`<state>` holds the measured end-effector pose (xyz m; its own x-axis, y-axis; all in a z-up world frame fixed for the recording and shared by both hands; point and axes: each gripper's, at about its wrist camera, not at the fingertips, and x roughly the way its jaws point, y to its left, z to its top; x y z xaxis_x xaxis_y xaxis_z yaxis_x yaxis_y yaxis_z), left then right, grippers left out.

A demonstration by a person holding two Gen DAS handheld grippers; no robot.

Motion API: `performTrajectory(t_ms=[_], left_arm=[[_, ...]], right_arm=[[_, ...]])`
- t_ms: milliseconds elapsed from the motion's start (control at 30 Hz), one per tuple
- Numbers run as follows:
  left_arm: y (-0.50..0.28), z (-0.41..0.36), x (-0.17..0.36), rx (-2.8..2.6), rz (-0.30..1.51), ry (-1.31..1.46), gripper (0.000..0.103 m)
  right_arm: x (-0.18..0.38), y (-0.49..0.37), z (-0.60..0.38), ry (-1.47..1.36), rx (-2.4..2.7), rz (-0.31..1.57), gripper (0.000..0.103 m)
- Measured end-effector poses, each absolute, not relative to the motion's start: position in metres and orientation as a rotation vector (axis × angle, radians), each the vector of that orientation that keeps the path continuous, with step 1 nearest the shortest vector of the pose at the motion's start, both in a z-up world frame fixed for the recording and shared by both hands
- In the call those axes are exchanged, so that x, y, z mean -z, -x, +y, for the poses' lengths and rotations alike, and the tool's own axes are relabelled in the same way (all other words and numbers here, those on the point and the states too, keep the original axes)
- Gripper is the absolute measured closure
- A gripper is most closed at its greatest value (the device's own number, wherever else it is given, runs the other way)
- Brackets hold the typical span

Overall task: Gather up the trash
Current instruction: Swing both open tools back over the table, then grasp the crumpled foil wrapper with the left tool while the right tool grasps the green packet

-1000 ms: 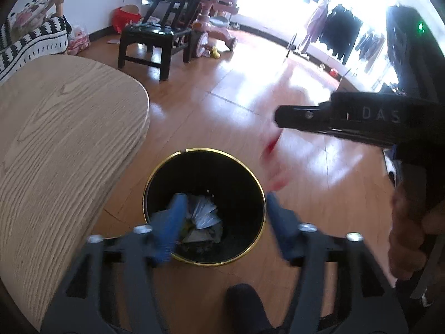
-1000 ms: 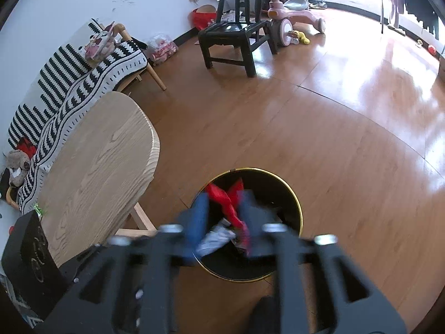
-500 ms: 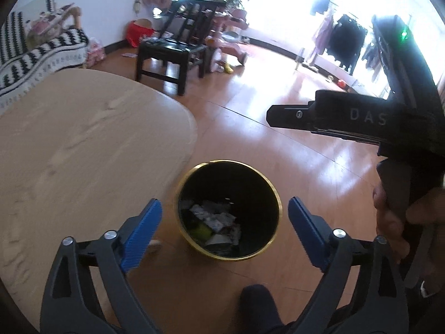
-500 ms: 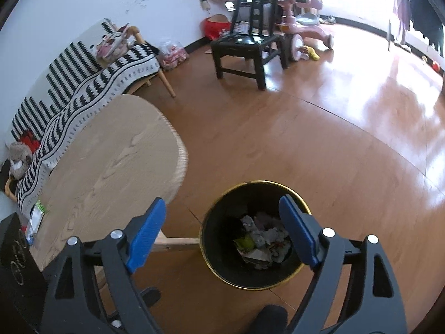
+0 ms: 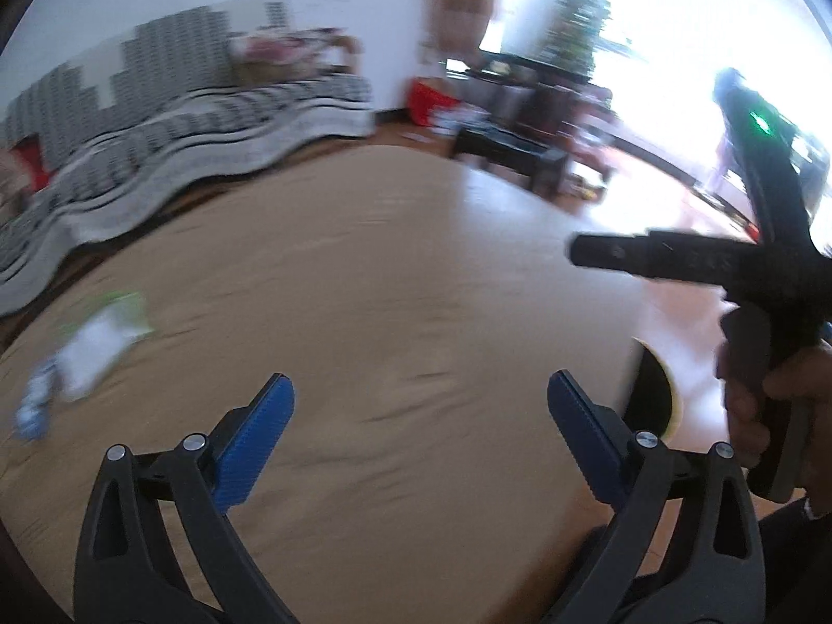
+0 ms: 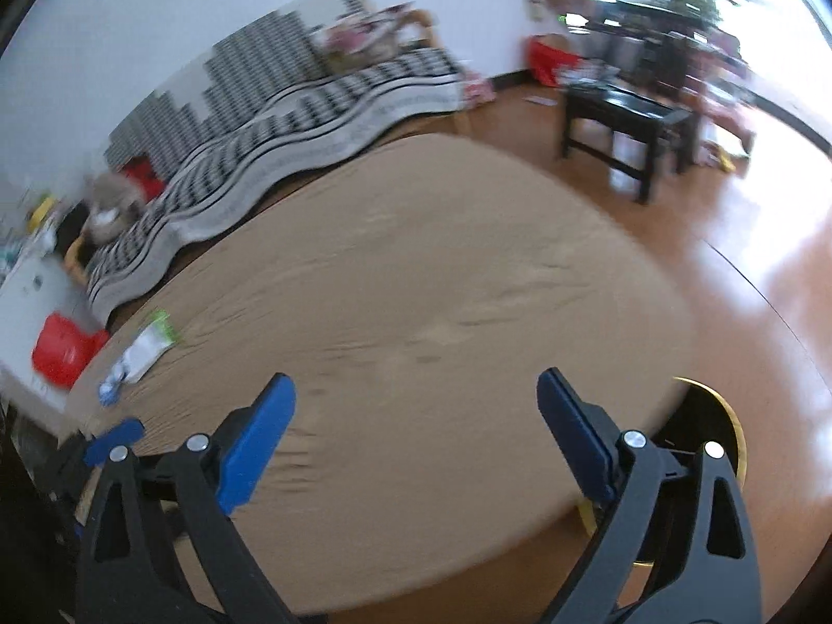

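Both grippers are open and empty above the round wooden table (image 5: pixel 364 286) (image 6: pixel 416 286). My left gripper (image 5: pixel 416 416) faces the tabletop. A white and green wrapper (image 5: pixel 101 338) and a small blue and white scrap (image 5: pixel 34 408) lie at the table's far left. My right gripper (image 6: pixel 413 416) sees the same wrapper (image 6: pixel 148 346) and scrap (image 6: pixel 110 390). The black bin with a gold rim (image 6: pixel 717 426) stands on the floor by the table's right edge, partly hidden; it also shows in the left wrist view (image 5: pixel 650 395). The right gripper's body (image 5: pixel 728 260) shows at right in the left view.
A sofa with a striped black and white cover (image 6: pixel 291 119) stands behind the table. A black stool (image 6: pixel 629 119) stands on the wooden floor at back right. A red object (image 6: pixel 65 348) lies at far left. Both views are blurred.
The red trash left the right gripper, which opened over the bin. Both grippers then swung left from the bin to over the table.
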<state>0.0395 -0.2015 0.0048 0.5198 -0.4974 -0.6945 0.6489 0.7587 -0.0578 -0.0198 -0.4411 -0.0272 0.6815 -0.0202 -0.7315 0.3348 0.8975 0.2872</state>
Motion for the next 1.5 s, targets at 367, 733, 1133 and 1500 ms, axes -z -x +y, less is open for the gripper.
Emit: performTrajectory(t_ms=[367,733,1133,1500], left_arm=[[-0.132,0.011,0.008,0.257,0.782,-0.027,0.008],[-0.206,0.061,0.045,0.153,0.873,0.036,0.008],[-0.247,0.068,0.074,0.134,0.915,0.040,0.014],[-0.240,0.043,0.067,0.140,0.908,-0.016,0.077]], right_arm=[[0.049,-0.117,-0.262,-0.307,-0.103,0.852,0.012],[0.084,-0.211,-0.177,-0.317,-0.229,0.904,0.012],[0.105,-0.293,-0.144,-0.305,-0.328,0.954,0.011],[0.100,-0.267,-0.145,-0.316,-0.412,0.955,0.066]])
